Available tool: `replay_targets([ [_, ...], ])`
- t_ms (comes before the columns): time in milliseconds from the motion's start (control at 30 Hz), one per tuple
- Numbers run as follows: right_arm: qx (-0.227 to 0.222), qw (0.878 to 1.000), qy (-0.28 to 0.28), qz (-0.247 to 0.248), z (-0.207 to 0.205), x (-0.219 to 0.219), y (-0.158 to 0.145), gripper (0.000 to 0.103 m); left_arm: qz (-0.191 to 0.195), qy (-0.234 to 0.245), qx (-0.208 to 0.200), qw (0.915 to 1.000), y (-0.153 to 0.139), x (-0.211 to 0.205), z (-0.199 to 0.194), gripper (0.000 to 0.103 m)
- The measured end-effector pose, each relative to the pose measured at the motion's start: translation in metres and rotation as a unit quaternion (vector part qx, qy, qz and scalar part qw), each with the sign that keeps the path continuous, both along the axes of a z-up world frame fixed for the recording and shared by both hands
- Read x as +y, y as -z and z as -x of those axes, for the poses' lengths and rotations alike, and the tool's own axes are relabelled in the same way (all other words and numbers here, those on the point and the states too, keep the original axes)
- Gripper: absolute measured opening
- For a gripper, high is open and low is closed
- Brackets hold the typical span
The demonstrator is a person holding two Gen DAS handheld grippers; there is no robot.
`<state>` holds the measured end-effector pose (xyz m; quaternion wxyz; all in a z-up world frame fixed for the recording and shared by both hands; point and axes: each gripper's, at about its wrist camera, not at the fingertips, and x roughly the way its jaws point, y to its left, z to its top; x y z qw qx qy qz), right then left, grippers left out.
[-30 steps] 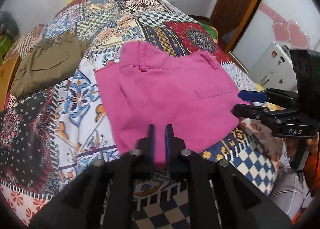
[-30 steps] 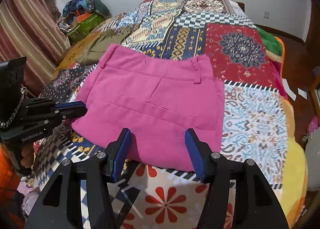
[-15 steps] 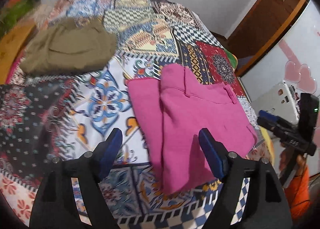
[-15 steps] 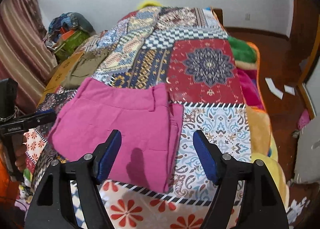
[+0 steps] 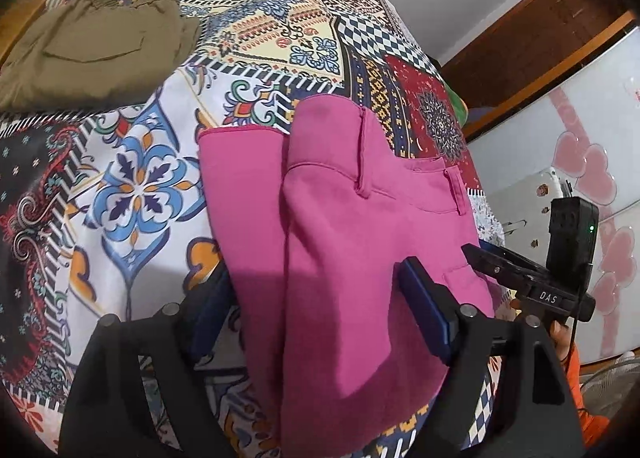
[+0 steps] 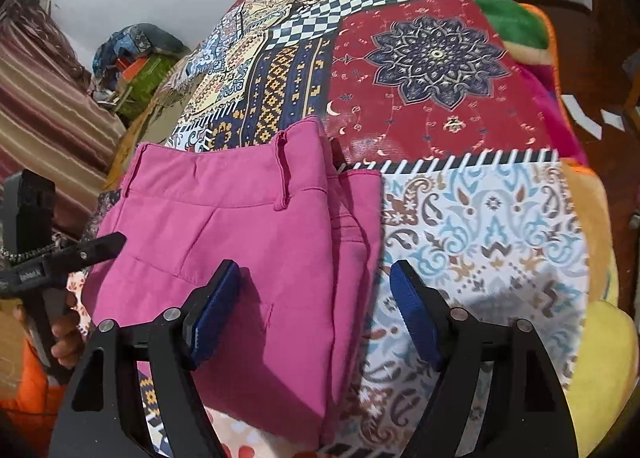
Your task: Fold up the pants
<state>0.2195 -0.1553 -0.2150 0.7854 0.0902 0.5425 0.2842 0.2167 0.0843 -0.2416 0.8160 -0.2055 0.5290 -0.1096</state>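
Observation:
The folded pink pants (image 5: 340,226) lie on the patchwork bedspread (image 5: 136,186), waistband away from me, with a lower layer sticking out on one side. My left gripper (image 5: 316,310) is open just above their near end, one finger on each side of the fold. My right gripper (image 6: 314,306) is open over the pants' (image 6: 240,242) right edge. Each gripper shows in the other's view, the right one (image 5: 496,258) at the pants' right edge, the left one (image 6: 100,244) at their left edge. Neither holds cloth.
Folded olive pants (image 5: 92,46) lie at the far left of the bed. A heap of bags and cloth (image 6: 136,58) sits by the striped curtain (image 6: 44,98). A white appliance with pink hearts (image 5: 580,162) stands beside the bed. The bed edge is close below me.
My left gripper opened, letting go of the pants' near edge, and both grippers moved in lower over the pants. The pants now show a lower layer sticking out at one side.

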Motion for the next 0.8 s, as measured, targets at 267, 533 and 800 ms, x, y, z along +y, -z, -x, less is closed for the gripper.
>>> replay_targets([
  [267, -0.007, 1.000, -0.014, -0.012, 0.004, 0.007, -0.003, 0.051, 0.007, 0.007, -0.008, 0.9999, -0.001, -0.007, -0.004, 0.062],
  [533, -0.036, 0.999, -0.015, -0.011, 0.011, 0.013, -0.020, 0.022, -0.001, 0.010, -0.027, 0.9996, -0.016, -0.008, 0.006, 0.030],
  [800, -0.069, 0.997, -0.023, -0.019, 0.021, 0.021, -0.054, 0.017, -0.020, 0.012, -0.061, 0.9978, -0.045, -0.006, 0.021, 0.025],
])
